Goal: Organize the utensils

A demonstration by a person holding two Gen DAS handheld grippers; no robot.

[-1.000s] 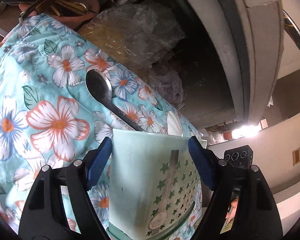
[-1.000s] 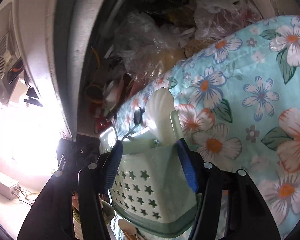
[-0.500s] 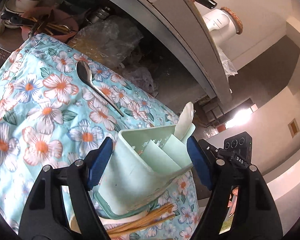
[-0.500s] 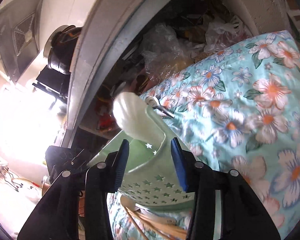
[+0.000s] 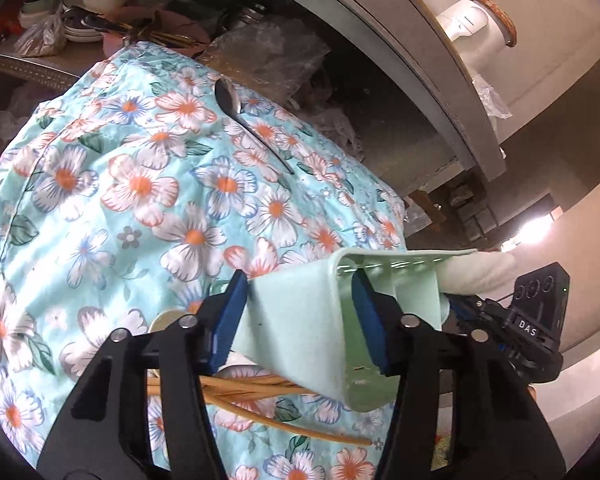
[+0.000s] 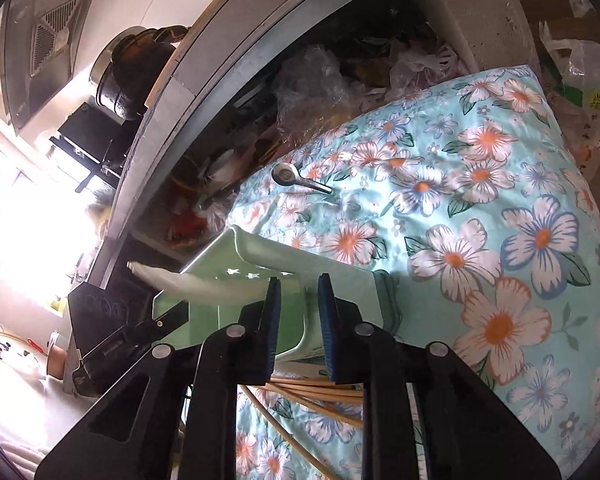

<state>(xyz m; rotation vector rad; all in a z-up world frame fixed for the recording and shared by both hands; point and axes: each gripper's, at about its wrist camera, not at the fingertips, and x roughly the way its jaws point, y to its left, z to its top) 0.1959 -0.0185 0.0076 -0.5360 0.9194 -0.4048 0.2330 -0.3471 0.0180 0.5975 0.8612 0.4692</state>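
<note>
Since the earlier pictures the pale green utensil holder [image 5: 300, 332] has tipped from upright onto its side, and both claws have just been closing on it. The metal spoon [image 5: 236, 110], which lay close in front of the left claw a second ago, now sits far off toward 12 o'clock on the floral cloth [image 5: 140, 200].

In the left wrist view, the left claw [image 5: 298, 318] has its blue pads on either side of one wall of the holder, the pad at 9 o'clock pressed flat against the outside and the pad at 3 o'clock inside the open mouth, so it is grasping the holder. The star-punched wall faces up toward 1 o'clock, and a white scoop-like utensil [image 5: 476, 276] pokes out of the mouth toward 3 o'clock. A bundle of wooden chopsticks [image 5: 260, 390] lies on the cloth under the holder at 6 o'clock.

In the right wrist view, the right claw [image 6: 298, 328] is narrowly clenched on another thin green wall of the holder [image 6: 268, 256]. The white utensil [image 6: 188, 278] juts toward 9 o'clock; the spoon [image 6: 296, 178] lies on the cloth [image 6: 480, 240] at 12 o'clock, the chopsticks [image 6: 320, 394] at 6 o'clock. Beyond the cloth, a cluttered shelf [image 5: 100, 12] holds bowls and plastic bags.
</note>
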